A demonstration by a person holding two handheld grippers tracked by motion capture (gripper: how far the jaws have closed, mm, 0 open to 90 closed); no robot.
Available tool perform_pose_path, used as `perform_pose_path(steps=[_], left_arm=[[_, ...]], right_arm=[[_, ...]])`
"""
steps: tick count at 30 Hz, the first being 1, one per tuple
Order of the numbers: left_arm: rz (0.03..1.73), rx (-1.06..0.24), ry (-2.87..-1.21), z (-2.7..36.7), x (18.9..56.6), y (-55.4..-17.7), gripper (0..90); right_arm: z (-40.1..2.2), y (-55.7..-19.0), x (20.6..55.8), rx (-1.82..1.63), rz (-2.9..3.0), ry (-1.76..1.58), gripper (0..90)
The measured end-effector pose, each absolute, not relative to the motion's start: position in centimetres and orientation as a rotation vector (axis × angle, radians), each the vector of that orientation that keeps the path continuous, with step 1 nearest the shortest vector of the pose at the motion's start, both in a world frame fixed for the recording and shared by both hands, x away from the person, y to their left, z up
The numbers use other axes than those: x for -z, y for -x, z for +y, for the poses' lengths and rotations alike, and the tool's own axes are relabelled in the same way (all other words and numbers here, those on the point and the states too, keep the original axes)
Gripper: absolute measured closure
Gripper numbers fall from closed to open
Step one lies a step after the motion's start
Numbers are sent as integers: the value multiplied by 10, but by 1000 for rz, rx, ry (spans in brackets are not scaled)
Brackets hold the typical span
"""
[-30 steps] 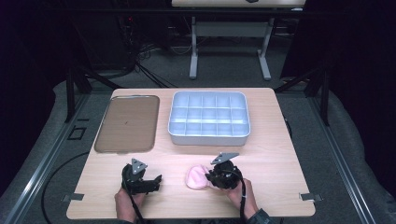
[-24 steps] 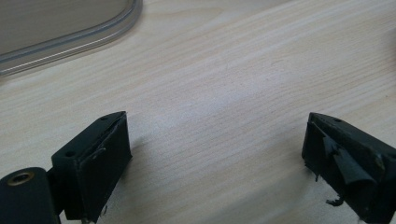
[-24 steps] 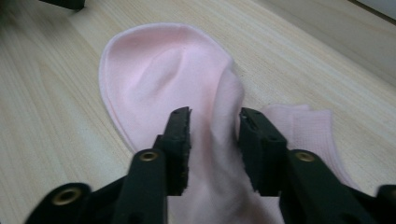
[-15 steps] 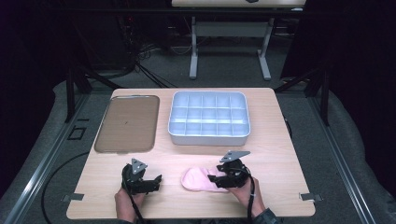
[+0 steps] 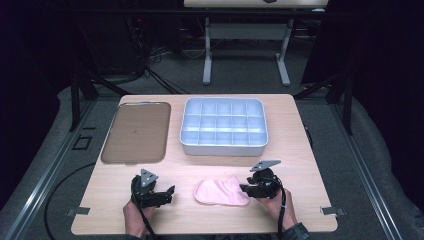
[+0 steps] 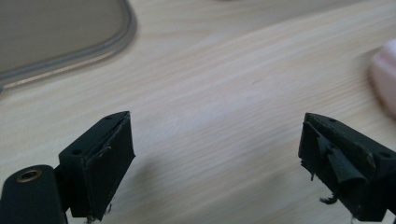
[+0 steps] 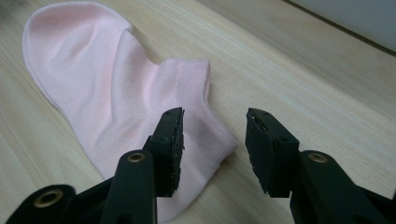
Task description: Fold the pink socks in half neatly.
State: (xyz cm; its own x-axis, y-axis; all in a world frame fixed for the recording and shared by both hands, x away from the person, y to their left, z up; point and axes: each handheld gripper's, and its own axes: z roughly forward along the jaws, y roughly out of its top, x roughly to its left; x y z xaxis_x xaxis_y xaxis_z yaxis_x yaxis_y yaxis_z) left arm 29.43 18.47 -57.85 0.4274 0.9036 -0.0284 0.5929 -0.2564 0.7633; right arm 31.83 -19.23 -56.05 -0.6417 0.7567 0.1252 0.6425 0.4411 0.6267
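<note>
Jaws of the right gripper point(image 7: 214, 140) stand partly apart in the lower middle of the right gripper view, holding nothing; the cuff of a pink sock point(image 7: 116, 93) lies flat on the wood under and between them, its toe reaching to the upper left of that frame. Jaws of the left gripper point(image 6: 217, 165) are spread wide at the bottom corners of the left gripper view, with bare table point(image 6: 210, 93) between them and nothing held. In the high view both grippers sit low in the frame near the table's front edge, each in a hand point(image 5: 134, 220) that comes in from the bottom: the left gripper point(image 5: 170, 192) at lower left of center, the right gripper point(image 5: 243, 188) at lower right of center, just at the sock's right end. The sock point(image 5: 220, 191) lies between the two, apart from the left one. Farther back, in the middle of the frame, sits a white tray point(image 5: 223, 147) divided into many square compartments. Beside it to the left, close but apart, lies a flat brown tray point(image 5: 135, 132) with rounded corners. Beyond the table, at the top of the frame, the legs of another table point(image 5: 245, 35) stand on a dark floor with cables point(image 5: 160, 55).
</note>
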Motion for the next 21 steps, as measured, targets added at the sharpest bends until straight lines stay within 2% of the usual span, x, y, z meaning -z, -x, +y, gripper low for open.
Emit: perform_pose_path(steps=[6,12,13,15,18,19,21], left_arm=[[1153,-423,-1957,162,559,-295,154],[1055,-330,-1997,132,557,-297,244],[1032,-314,-2010,124,557,-297,294],[1017,-310,-2022,119,558,-297,310],[1029,-300,-2035,113,559,-298,400],[1044,-257,-2038,111,562,-300,495],[1049,-244,-2043,111,563,-301,509]], right_arm=[[-188,-321,563,-976,2534,-1215,589],[-183,-324,563,-954,2550,-1189,606],[-181,-325,563,-962,2551,-1176,611],[-180,-325,563,-964,2557,-1171,615],[-177,-325,564,-950,2565,-1156,632],[-175,-325,566,-938,2566,-1163,646],[-175,-325,567,-945,2558,-1162,651]])
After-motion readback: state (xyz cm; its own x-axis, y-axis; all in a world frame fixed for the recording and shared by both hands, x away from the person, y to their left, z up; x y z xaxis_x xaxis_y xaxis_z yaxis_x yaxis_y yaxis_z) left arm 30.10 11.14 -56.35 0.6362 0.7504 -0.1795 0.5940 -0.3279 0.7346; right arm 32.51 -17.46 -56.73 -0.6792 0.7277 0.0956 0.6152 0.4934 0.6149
